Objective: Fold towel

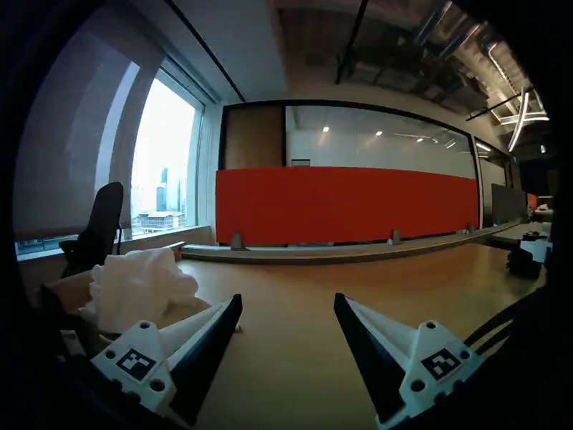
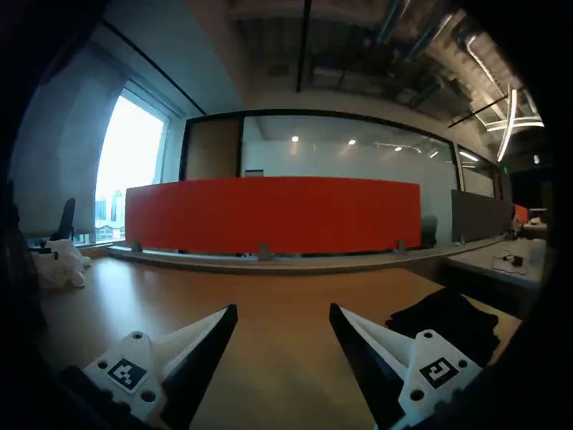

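A crumpled white towel [image 1: 136, 287] lies in a heap on the wooden desk [image 1: 301, 344], just ahead and to the left of my left gripper [image 1: 286, 308]. That gripper is open, low over the desk, with nothing between its fingers. In the right gripper view the same white towel [image 2: 59, 264] sits far off at the left edge. My right gripper [image 2: 283, 319] is open over bare desk [image 2: 279, 301]. A dark folded cloth [image 2: 448, 319] rests just beyond its right finger.
A red divider panel [image 1: 344, 204] runs along the desk's far edge. A black office chair [image 1: 97, 233] stands by the window at the left. Dark items [image 1: 526, 258] sit at the desk's right end. Another desk [image 2: 501, 261] with small objects lies further right.
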